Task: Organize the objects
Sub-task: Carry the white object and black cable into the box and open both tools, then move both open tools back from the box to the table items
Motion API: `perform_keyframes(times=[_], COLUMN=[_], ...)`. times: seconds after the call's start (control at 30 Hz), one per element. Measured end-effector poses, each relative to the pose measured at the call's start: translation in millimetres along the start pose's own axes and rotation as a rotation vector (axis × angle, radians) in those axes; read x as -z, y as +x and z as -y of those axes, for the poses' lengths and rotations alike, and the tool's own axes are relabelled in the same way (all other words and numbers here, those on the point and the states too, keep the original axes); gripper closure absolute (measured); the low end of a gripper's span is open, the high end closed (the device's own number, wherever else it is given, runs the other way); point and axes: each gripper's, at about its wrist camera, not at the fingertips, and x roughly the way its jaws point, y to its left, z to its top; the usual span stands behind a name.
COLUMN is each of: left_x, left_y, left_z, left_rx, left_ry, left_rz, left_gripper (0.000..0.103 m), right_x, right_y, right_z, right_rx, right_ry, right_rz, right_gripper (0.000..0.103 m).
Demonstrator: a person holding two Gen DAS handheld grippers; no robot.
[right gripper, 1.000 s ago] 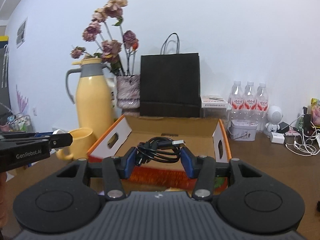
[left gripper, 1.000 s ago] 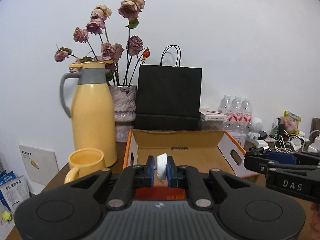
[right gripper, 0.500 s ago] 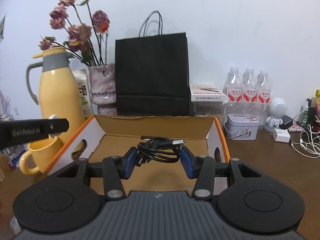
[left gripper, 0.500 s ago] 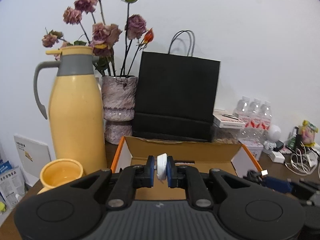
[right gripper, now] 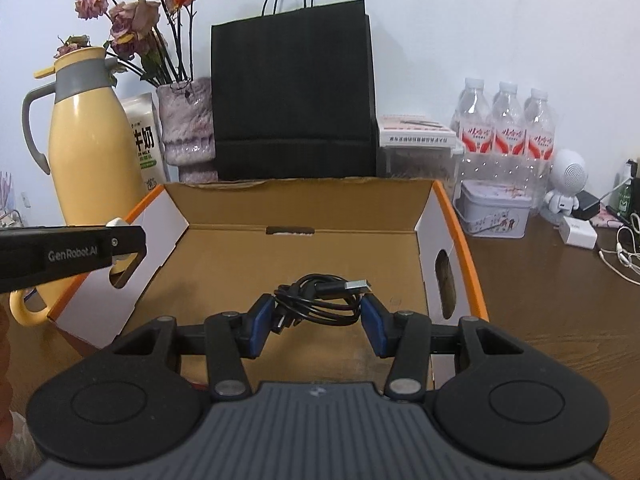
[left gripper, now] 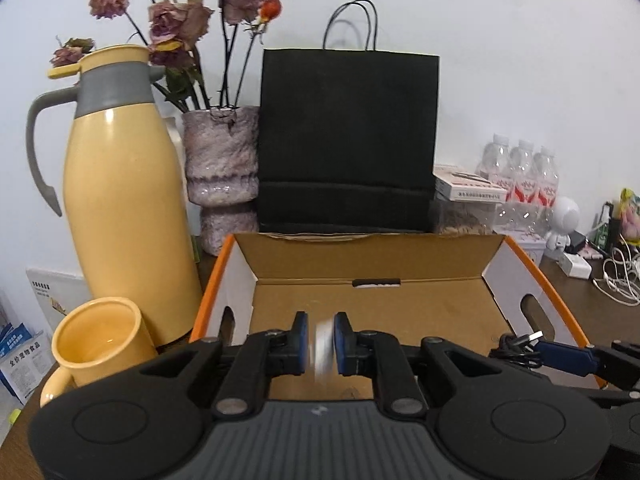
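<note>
An open cardboard box [left gripper: 376,268] with orange edges lies on the wooden table in front of both grippers. My left gripper [left gripper: 321,344] hangs over the box's near left part, its jaws opening. A small white round thing [left gripper: 323,334] is blurred between the blue pads, with gaps on both sides. My right gripper [right gripper: 318,316] is over the box floor [right gripper: 304,208], shut on a coiled black USB cable [right gripper: 320,300], and its jaws are starting to open. The left gripper's finger [right gripper: 80,250] shows at the left of the right wrist view.
A yellow thermos jug [left gripper: 120,200] and yellow mug [left gripper: 100,340] stand left of the box. Behind it are a vase of dried roses [left gripper: 222,168] and a black paper bag [left gripper: 348,140]. Water bottles [right gripper: 504,128], a tin [right gripper: 496,208] and chargers crowd the right.
Both grippers have moved forward and down over the box. The left jaws have parted and the white thing now blurs between them. The cable stays in the right gripper.
</note>
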Motion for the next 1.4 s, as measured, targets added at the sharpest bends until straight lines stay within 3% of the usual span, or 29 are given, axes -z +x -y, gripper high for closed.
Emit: perform_keyframes(times=[0.03, 0.07, 0.1, 0.13, 0.77, 1.4], left_x=[0.2, 0.3, 0.0, -0.5, -5.2, 3.4], left_y=[0.1, -0.1, -0.7, -2.5, -25.5, -96.3], left_z=[0.5, 0.3, -0.2, -1.1, -1.3, -10.3], left_rx=[-0.007, -0.014, -0.024, -0.035, -0.014, 0.027], left_ry=[0.000, -0.002, -0.007, -0.016, -0.013, -0.020], left_rz=[-0.002, 0.000, 0.006, 0.021, 0.087, 0.158], left_gripper=[0.054, 0.024, 0.011, 0.000, 0.000, 0.000], right_x=[0.1, 0.2, 0.3, 0.2, -4.4, 2.0], right_y=[0.3, 0.6, 0.9, 0.9, -19.5, -85.0], right_z=[0.1, 0.0, -0.4, -1.0, 2.8, -6.1], right_rx=[-0.001, 0.003, 0.009, 0.018, 0.047, 0.053], right_ry=[-0.001, -0.002, -0.008, -0.017, -0.026, -0.113], right_rz=[-0.006, -0.009, -0.011, -0.009, 0.043, 0.163], right_gripper=[0.049, 0.036, 0.013, 0.003, 0.000, 0.000])
